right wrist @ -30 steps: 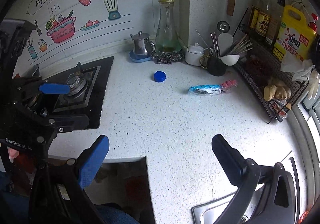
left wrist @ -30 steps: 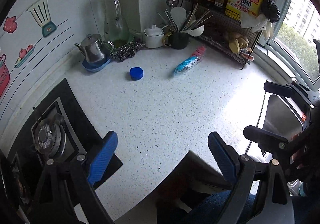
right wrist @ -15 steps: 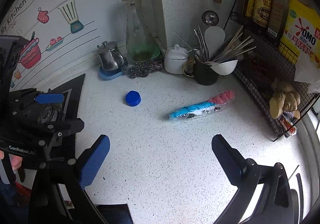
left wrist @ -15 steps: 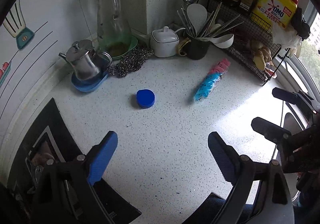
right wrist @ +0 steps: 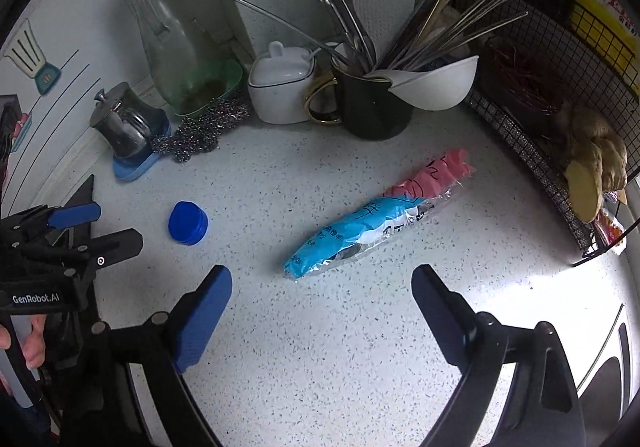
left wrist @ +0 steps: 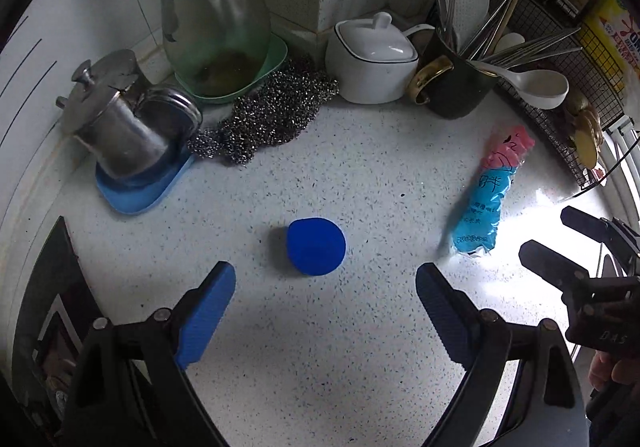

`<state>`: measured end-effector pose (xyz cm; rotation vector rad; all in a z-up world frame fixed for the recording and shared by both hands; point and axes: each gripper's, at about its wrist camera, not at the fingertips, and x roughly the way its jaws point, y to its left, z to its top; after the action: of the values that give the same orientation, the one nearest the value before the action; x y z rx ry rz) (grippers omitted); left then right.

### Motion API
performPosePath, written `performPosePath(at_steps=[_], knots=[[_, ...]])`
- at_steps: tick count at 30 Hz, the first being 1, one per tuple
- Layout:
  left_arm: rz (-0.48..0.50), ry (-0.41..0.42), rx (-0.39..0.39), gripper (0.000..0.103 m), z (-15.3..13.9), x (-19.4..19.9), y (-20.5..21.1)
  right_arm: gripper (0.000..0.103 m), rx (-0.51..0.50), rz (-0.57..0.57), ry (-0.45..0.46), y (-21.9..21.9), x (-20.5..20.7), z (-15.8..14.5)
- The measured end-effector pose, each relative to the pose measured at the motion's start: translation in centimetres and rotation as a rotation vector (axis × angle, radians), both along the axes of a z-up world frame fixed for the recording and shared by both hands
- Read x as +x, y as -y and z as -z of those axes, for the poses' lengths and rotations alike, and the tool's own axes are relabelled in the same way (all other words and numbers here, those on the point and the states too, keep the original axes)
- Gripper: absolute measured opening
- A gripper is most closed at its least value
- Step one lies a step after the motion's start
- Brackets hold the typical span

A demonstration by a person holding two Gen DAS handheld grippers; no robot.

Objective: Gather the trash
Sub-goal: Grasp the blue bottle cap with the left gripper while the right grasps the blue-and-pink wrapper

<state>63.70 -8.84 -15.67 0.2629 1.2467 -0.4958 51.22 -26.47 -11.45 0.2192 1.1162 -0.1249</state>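
Note:
A round blue bottle cap [left wrist: 316, 246] lies on the speckled white counter [left wrist: 320, 367], just beyond the tips of my left gripper [left wrist: 325, 282]. That gripper points steeply down, open and empty. A blue and pink plastic wrapper [right wrist: 372, 215] lies aslant on the counter, a little past my right gripper [right wrist: 322, 281]. Its jaws are closing with nothing between them. The cap [right wrist: 188, 223] also shows in the right wrist view, beside the left gripper [right wrist: 102, 229]. The left wrist view shows the wrapper [left wrist: 490, 199] too, with the right gripper [left wrist: 560, 243] at its right edge.
Along the back wall stand a steel pot [left wrist: 116, 127] on a blue mat, a glass carafe [left wrist: 212, 7], steel wool [left wrist: 264, 119], a white lidded pot [left wrist: 372, 59] and a black mug of utensils [right wrist: 372, 103]. A wire rack [right wrist: 560, 87] is right, a hob [left wrist: 44, 307] left, a sink [right wrist: 608, 367] near right.
Both grippers have come forward and down towards the back of the counter. The cap and the wrapper now sit much closer to their fingertips.

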Motion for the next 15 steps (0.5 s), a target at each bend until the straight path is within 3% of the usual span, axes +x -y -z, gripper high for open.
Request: performPosePath(at_steps=[6, 15], knots=[[0.009, -0.040, 0.036, 0.090, 3.2, 1.4, 0.6, 0.082, 0.023, 0.102, -0.109, 2.3, 2.2, 2.8], [0.027, -0.072, 0.062, 0.090, 5.6, 2.3, 1.2, 0.082, 0.059, 0.162, -0.166, 4.5, 3.9, 5.0]])
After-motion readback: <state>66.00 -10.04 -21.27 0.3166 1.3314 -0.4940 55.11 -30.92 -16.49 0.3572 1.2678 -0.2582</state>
